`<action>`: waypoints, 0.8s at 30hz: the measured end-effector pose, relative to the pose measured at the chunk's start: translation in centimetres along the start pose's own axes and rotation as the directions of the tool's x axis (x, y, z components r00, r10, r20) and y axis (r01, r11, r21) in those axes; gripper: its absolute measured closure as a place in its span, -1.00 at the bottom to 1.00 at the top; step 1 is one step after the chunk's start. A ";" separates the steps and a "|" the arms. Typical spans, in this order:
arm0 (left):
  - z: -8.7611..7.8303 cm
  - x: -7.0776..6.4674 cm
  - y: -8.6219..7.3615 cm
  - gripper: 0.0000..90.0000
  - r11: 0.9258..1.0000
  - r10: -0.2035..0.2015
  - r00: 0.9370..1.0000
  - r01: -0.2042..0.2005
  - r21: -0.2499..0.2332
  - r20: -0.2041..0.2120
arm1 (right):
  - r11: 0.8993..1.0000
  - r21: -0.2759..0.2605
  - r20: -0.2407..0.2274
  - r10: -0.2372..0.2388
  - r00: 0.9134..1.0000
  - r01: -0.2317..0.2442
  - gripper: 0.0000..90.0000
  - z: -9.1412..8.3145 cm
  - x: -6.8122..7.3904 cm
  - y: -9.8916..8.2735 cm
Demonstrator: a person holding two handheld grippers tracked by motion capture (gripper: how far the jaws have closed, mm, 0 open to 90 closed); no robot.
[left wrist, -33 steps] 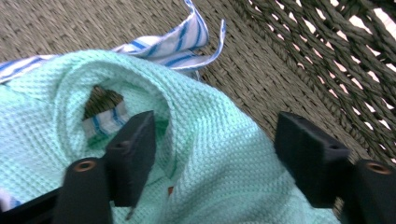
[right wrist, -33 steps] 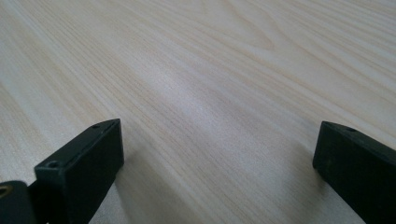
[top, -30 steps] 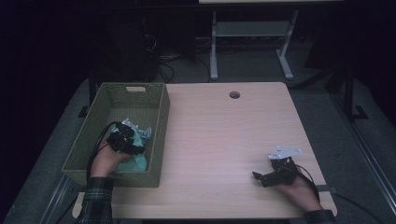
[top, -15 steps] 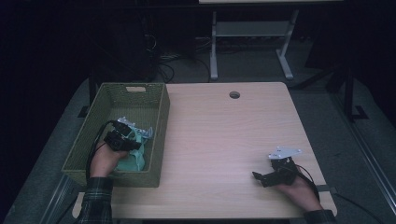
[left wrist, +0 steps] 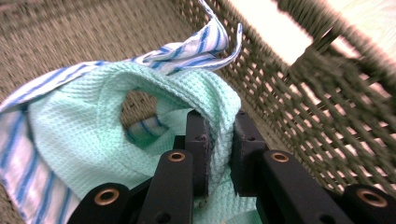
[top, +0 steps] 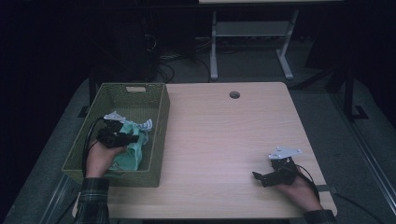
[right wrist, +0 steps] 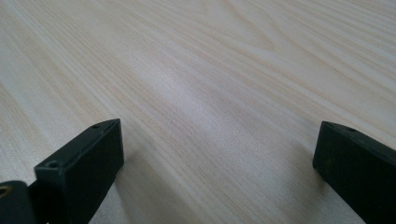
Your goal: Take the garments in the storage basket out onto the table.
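A mint-green waffle cloth [left wrist: 88,126] lies in the green woven basket [top: 159,116] at the table's left, with a white cloth with blue stripes [left wrist: 196,46] under and behind it. My left gripper [left wrist: 220,140] is inside the basket, shut on a fold of the mint-green cloth [top: 133,149]. In the high view the left gripper [top: 135,138] points toward the basket's right wall. My right gripper [top: 257,176] rests low over the bare tabletop near the front right, jaws wide open with nothing between them; from the right gripper [right wrist: 219,154] view only wood shows between the jaws.
The light wooden table [top: 224,140] has a round cable hole [top: 234,94] near its far edge. The basket's woven wall [left wrist: 317,93] stands close to the left gripper's right side. A metal desk frame [top: 252,37] and cables lie on the dark floor beyond.
The left hand and gripper have drawn slightly back and up inside the basket with the mint-green cloth in the jaws. The right gripper has stayed in place.
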State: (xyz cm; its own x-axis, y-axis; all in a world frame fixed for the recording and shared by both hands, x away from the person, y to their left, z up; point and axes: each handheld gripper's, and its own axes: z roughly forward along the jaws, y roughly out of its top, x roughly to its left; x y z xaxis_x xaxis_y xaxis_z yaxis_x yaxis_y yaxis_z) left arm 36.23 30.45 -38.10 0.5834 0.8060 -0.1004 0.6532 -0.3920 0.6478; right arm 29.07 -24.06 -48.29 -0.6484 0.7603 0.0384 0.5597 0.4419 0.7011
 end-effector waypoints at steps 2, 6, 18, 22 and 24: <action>-0.5 0.1 0.1 0.75 1.000 0.000 1.000 0.000 -0.019 -0.003 | 1.000 0.000 0.000 0.000 1.000 0.000 -0.97 0.0 0.0 0.0; -1.8 0.2 0.2 0.75 0.997 -0.004 1.000 0.004 -0.080 -0.001 | 1.000 0.000 0.000 0.000 1.000 0.000 -0.97 0.0 0.0 0.0; -3.9 -0.5 1.4 0.76 0.982 0.030 0.999 -0.022 -0.187 0.042 | 1.000 0.000 0.000 0.000 1.000 0.000 -0.97 0.0 0.0 0.0; -4.6 -0.9 2.1 0.75 0.977 0.042 0.998 -0.029 -0.210 0.055 | 1.000 0.000 0.001 0.003 1.000 -0.003 -0.97 0.0 0.0 0.0; -5.0 -0.9 2.4 0.75 0.976 0.050 0.997 -0.037 -0.214 0.059 | 1.000 0.000 -0.001 0.001 1.000 -0.001 -0.97 0.0 0.0 0.0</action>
State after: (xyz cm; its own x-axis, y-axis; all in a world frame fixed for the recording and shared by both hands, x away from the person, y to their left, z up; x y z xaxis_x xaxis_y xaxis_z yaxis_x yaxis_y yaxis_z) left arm 34.85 30.95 -32.70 0.6432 0.7575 -0.1122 0.5127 -0.3172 0.7978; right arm 29.07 -24.06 -48.28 -0.6481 0.7605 0.0399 0.5603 0.4406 0.7014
